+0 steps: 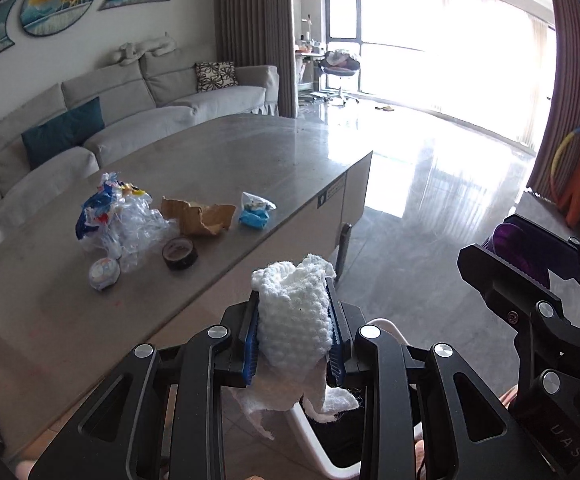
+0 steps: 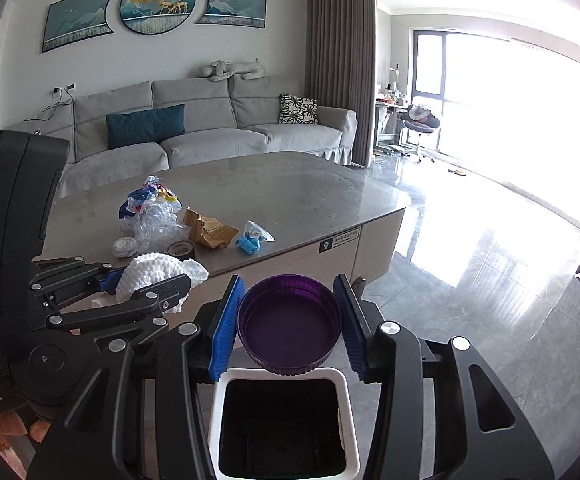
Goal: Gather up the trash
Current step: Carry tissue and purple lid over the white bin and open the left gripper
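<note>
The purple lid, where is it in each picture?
Left wrist view: the purple lid peeks out at the right edge, gripped by the right gripper.
Right wrist view: it sits bottom centre, clamped between the blue pads, just above the white bin.
Shared landmark: the roll of tape on the table.

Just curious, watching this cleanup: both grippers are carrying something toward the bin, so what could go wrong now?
The white cloth in the left gripper hangs loose and may snag on the bin's rim. The purple lid sits only at the right gripper's pads, over the bin's far edge, so it might fall outside.
</note>
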A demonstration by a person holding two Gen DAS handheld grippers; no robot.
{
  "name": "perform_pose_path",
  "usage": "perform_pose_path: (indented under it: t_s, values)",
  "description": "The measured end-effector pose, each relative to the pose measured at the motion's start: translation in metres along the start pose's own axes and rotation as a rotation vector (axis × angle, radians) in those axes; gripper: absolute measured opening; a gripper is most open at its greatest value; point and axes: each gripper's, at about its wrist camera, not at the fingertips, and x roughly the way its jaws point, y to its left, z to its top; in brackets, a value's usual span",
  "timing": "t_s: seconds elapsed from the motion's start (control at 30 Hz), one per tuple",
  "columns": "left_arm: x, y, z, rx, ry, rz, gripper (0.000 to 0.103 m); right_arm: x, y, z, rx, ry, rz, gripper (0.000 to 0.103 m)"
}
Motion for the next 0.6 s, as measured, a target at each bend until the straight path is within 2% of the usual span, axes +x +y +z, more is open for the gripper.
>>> perform_pose_path:
  t_s: [0.3, 0.6]
  values:
    - [0.027, -0.037, -0.023, 0.089, 0.044, -0.028, 0.029, 0.012, -0.027, -0.030, 0.033, 0.064, -0.001, 0.047]
    - [0.073, -0.055, -0.060, 0.213, 0.094, -0.044, 0.029, 0.061, -0.038, -0.075, 0.092, 0.151, 0.071, 0.047]
